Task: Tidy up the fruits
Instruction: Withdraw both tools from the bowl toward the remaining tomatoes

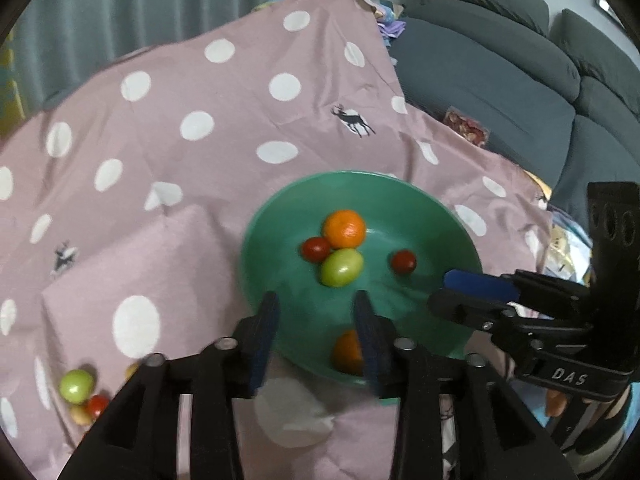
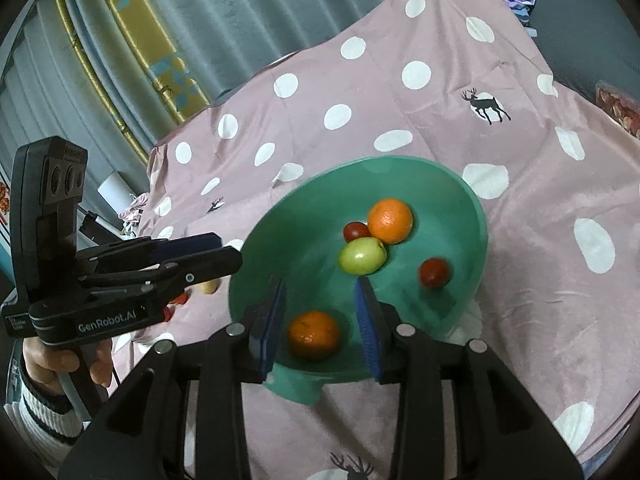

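Both hand-held grippers hang over the near rim of the round green plastic bowl (image 2: 460, 184), tilted down into it. Right hand-held gripper (image 2: 320, 316) has its blue-padded jaws parted, with the nearest orange mandarin (image 2: 314, 334) lying in the bowl between them; the pads stand clear of its skin on both sides, so it looks set down and let go rather than gripped. Left hand-held gripper (image 1: 316, 332) is likewise parted and empty, with nothing but the bowl's inner wall showing between its pads; a person's hand (image 2: 60, 360) in a striped cuff holds its handle.

Deeper in the bowl a cluster sits touching: a pale green oval fruit (image 2: 362, 256), a second orange mandarin (image 2: 390, 220) behind it, and a small dark red tomato-like fruit (image 2: 356, 231) wedged beside them. Another small red fruit (image 2: 434, 272) rests apart toward the right wall. The curved floor seems to be what gathers them.

Outside the bowl, a small pile of loose fruit (image 1: 82, 394), green, red and yellowish, lies on the pink polka-dot cloth (image 1: 200, 160) covering the worktop, so sorting seems unfinished. Beyond are a grey sofa (image 1: 500, 60) and grey curtains (image 1: 160, 0)
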A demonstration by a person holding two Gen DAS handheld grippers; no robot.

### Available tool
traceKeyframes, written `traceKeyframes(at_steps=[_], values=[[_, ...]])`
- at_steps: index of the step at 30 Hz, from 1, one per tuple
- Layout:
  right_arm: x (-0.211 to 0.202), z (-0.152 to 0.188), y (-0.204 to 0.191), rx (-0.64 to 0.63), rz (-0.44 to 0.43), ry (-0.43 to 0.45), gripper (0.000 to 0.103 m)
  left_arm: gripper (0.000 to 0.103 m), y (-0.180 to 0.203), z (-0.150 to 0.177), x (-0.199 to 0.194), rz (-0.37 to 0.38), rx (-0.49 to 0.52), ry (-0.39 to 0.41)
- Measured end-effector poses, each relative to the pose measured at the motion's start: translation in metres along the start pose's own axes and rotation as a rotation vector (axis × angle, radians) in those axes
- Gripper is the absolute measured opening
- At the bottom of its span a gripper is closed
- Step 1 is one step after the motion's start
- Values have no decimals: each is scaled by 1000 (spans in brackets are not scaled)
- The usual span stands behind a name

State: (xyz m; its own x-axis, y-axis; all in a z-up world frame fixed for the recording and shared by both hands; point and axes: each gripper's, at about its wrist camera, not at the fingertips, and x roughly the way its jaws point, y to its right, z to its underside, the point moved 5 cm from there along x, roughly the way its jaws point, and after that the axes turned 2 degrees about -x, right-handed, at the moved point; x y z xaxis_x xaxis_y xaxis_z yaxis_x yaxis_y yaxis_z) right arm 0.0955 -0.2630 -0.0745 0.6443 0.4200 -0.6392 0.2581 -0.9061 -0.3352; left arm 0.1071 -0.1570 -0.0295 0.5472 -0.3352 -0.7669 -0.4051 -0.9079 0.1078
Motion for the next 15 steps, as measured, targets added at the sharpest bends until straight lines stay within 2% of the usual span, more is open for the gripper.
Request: traceKeyframes(at_steps=[2, 7, 9, 15], values=[[-5, -1, -4, -9, 0, 8, 40, 56, -3, 1, -6, -26, 3, 16], [-14, -4, -18, -28, -12, 21, 46, 61, -11, 8, -27, -83, 4, 52], [-17, -5, -23, -34, -20, 26, 50, 71, -14, 10, -35, -111, 3, 69], [-22, -7, -42, -49, -49, 42, 62, 76, -27, 20, -59, -164, -13, 102]])
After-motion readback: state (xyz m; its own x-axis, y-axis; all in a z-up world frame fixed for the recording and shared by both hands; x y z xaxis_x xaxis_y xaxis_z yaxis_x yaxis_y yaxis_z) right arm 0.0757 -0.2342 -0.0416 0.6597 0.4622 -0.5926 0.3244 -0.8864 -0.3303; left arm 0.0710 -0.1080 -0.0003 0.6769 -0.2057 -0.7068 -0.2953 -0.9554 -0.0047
